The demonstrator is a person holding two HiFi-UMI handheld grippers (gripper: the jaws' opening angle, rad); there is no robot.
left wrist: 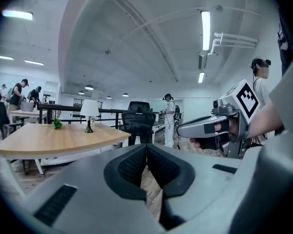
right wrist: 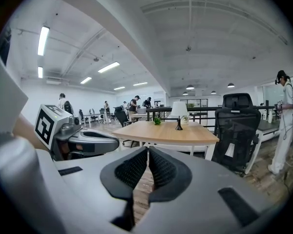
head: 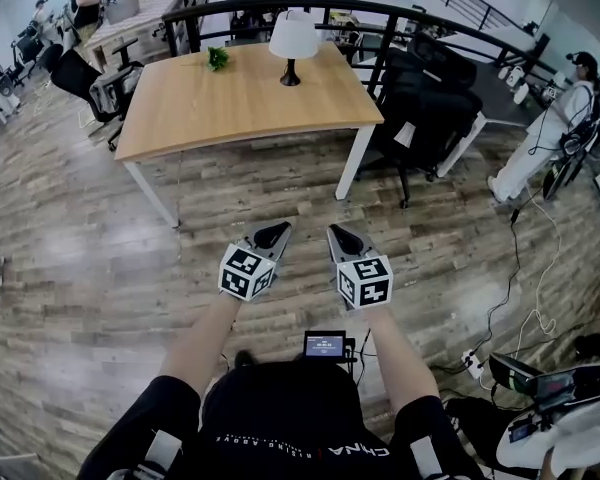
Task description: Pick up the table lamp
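White-shaded, dark-stemmed table lamp [head: 293, 46] on pale wooden worktop [head: 240, 103]: we judge light, top-heavy, shade fragile; pinch stem. Pressed together, empty: left gripper [head: 271, 234], right gripper [head: 344, 238].

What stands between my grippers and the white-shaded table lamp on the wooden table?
Nothing visible does. The left gripper and right gripper are over wood floor, short of the light wooden table; the white-shaded lamp stands near its far edge, the table bare before it.

Wooden table [head: 240, 98] smooth and matt; plank floor [head: 100, 268] glossy; lamp [head: 293, 43] shade matt white; gripper pads [left wrist: 132, 167] ribbed black.
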